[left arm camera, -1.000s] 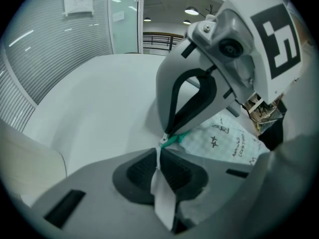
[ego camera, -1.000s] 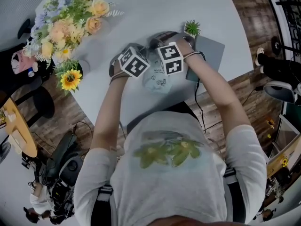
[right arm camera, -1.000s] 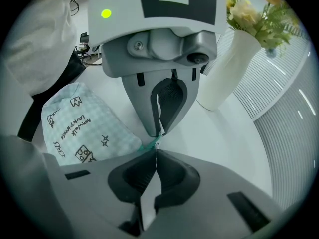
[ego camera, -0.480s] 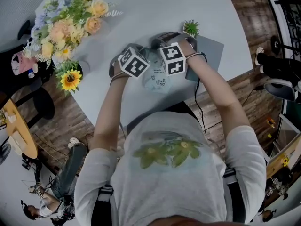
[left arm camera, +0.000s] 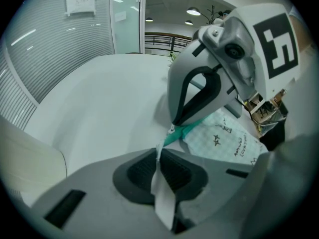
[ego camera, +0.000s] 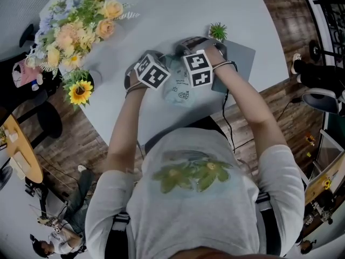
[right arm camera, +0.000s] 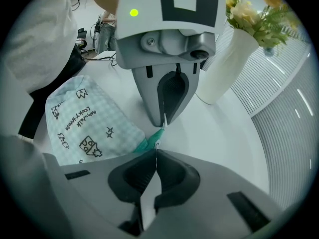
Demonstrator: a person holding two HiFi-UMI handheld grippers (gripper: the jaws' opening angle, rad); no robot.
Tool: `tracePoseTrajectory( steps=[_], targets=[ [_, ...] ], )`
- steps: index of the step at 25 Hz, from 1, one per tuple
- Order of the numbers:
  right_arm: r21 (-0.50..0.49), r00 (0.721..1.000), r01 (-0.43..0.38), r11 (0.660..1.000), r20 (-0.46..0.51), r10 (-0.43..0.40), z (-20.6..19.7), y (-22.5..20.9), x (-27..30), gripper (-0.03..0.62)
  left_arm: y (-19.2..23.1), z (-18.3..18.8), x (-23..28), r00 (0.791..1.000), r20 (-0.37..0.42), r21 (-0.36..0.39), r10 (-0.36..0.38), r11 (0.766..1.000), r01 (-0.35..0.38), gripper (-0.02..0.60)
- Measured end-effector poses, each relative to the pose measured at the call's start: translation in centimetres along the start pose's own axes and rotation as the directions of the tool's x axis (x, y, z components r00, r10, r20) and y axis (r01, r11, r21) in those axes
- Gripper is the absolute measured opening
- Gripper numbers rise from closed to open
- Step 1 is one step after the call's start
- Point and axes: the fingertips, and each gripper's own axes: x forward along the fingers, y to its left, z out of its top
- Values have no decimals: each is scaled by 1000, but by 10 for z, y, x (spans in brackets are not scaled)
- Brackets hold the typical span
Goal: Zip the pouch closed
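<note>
A person leans over a round white surface [ego camera: 178,9], a claw in each hand, both angled steeply down at a small checked pouch [ego camera: 181,92] with doodle prints. The pouch lies flat by the near edge of the surface, straight ahead of the person, and its far end reaches up under the two marker cubes.

The left claw [left arm camera: 159,159] is closed, its dark pads pinching a thin white strip [left arm camera: 163,195] that runs up to the pouch's teal zip end [left arm camera: 180,132]. From this claw the pouch body spreads away to the right.

The right claw [right arm camera: 152,159] is also clamped tight, on a thin white tab [right arm camera: 148,198] at the same teal end. From here the pouch body fans out to the left. Which part of the pouch each white piece belongs to cannot be made out.

The two claws face each other almost tip to tip, with the teal zip end between them and the pouch off to one side of both.

A white vase [right arm camera: 224,68] of flowers [ego camera: 75,31] stands well to the left. A small green plant [ego camera: 218,32] and a flat grey slab [ego camera: 242,58] sit just right of the right claw
</note>
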Motion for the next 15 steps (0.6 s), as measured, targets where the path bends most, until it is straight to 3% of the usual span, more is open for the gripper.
tracePoseTrajectory(
  steps=[7, 15],
  targets=[
    [12, 999, 34, 999, 14, -34, -3, 3, -3, 18, -1, 1, -1, 1000, 1, 8, 6, 1000, -6, 26],
    [27, 1000, 24, 999, 2, -24, -5, 3, -5, 18, -1, 2, 0, 1000, -16, -33, 19, 999, -19, 18]
  ],
)
